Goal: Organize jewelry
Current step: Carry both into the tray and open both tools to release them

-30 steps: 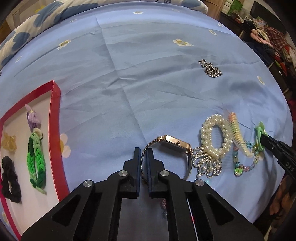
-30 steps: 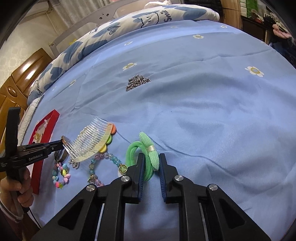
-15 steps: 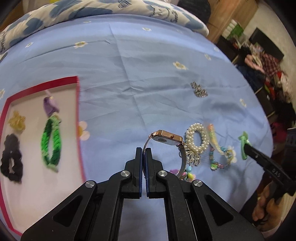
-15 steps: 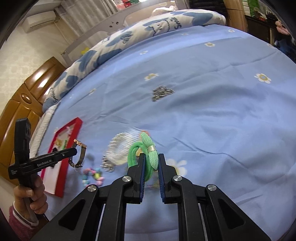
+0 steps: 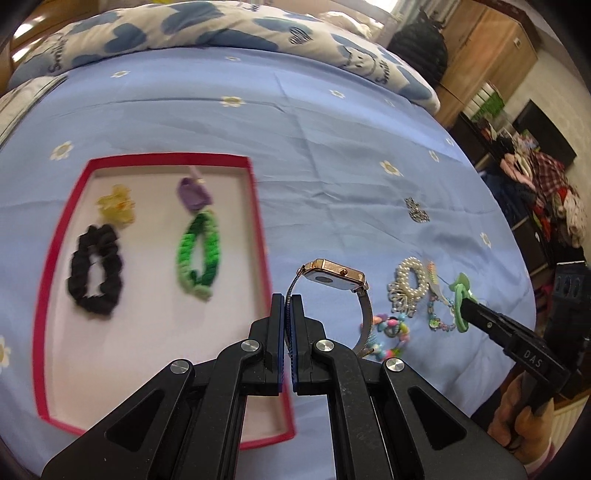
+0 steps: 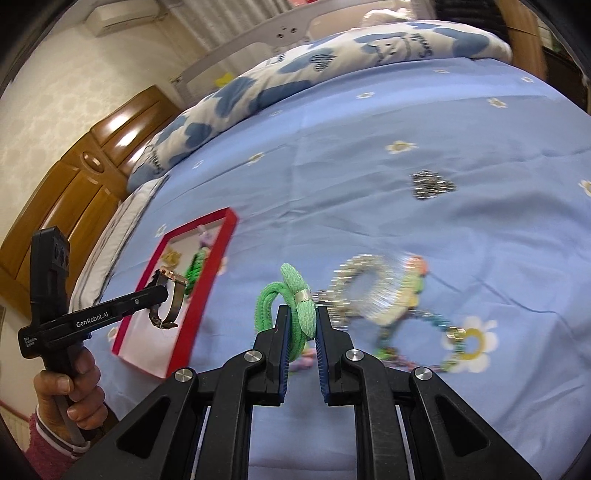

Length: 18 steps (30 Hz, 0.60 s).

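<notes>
My left gripper is shut on the mesh strap of a rose-gold watch and holds it in the air near the right edge of the red-rimmed tray. The watch and the left gripper also show in the right wrist view. My right gripper is shut on a light green hair tie, lifted above the bed. The tray holds a black scrunchie, a green braided band, a yellow clip and a purple piece.
On the blue flowered sheet lie a pearl bracelet, a comb, beaded bracelets and a silver chain pile. A quilt lies at the bed's head. Furniture stands beyond the right edge.
Both grippers have lifted their items off the sheet and swung left toward the tray. The tray has come into fuller view under the left gripper.
</notes>
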Each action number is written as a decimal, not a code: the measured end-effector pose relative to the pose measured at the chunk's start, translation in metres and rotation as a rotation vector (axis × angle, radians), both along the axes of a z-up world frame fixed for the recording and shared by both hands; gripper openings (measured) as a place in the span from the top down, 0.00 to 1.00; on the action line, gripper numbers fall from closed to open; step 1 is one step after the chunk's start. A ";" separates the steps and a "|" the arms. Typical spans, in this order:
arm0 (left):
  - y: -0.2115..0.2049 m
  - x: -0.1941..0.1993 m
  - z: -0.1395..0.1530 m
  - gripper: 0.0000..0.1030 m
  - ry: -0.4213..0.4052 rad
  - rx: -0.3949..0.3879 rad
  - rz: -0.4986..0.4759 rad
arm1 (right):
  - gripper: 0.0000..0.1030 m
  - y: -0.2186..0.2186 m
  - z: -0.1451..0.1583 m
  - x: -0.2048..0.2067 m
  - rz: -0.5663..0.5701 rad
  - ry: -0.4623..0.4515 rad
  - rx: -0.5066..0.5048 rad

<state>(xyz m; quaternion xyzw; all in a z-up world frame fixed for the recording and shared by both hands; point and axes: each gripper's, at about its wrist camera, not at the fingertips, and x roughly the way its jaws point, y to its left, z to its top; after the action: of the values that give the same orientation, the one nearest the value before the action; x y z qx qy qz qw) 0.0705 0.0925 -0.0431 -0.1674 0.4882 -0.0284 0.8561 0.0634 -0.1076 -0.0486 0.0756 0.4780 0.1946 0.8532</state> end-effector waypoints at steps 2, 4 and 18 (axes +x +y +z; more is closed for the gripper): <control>0.010 -0.006 0.000 0.99 -0.002 0.002 0.023 | 0.88 0.013 0.000 0.000 0.027 0.002 -0.002; 0.018 -0.011 0.000 0.99 -0.003 0.009 0.042 | 0.88 0.025 -0.001 0.000 0.050 0.003 0.001; 0.082 -0.048 -0.011 0.99 0.020 0.015 0.188 | 0.88 0.121 -0.009 0.001 0.231 0.017 0.011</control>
<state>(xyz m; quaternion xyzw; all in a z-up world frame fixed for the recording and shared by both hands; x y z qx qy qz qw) 0.0226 0.1743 -0.0536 -0.2065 0.4789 0.0571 0.8513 0.0649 0.0137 -0.0578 0.0264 0.4896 0.2935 0.8206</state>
